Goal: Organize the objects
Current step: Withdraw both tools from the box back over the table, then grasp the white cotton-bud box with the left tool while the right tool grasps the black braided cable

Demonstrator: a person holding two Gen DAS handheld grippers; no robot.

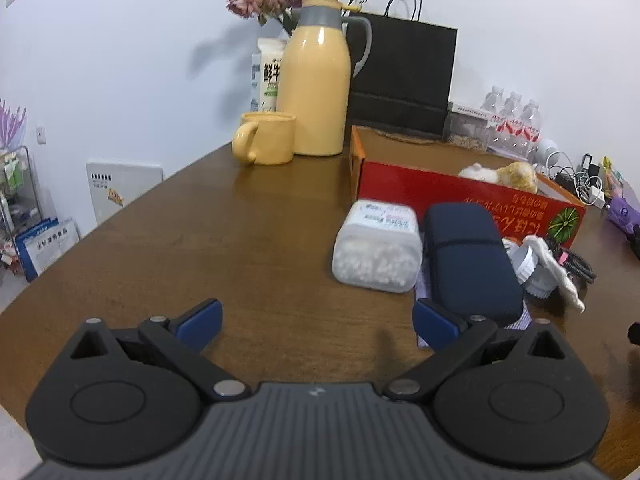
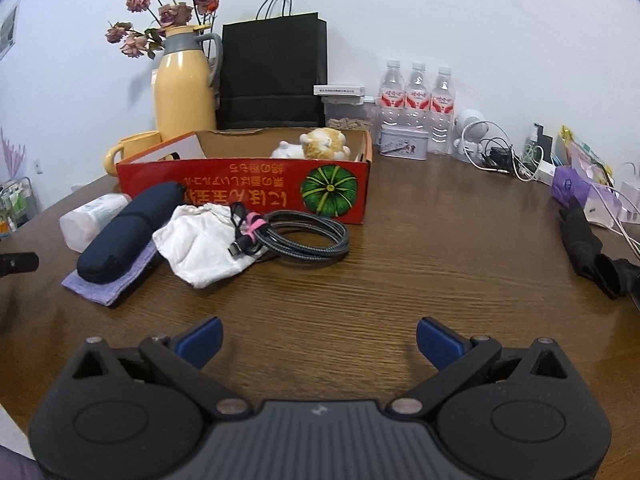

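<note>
Hovering grippers: left gripper (image 1: pixel 318 330) and right gripper (image 2: pixel 319 344) both hang above the bare wood of the table (image 2: pixel 420 264), jaws spread wide, holding nothing
Red box (image 2: pixel 248 192): open cardboard tray with a pumpkin print, standing at the middle of the table; a plush toy (image 2: pixel 320 144) lies inside it near the far right corner
Loose things: all sit in front of the box, to the left of the right gripper; a clear tub of cotton swabs (image 1: pixel 378 246) lies on its side, just beside a navy case (image 1: pixel 468 256); the case rests on a lilac cloth (image 2: pixel 108 280)
White pouch (image 2: pixel 204 240): crumpled, beside the case; a coiled grey cable (image 2: pixel 308 236) with a pink tie touches its right edge
Back of table: yellow jug (image 1: pixel 316 84) and yellow mug (image 1: pixel 268 138) stand side by side; a black paper bag (image 2: pixel 272 76) is upright behind the box; three water bottles (image 2: pixel 416 100) line the wall
</note>
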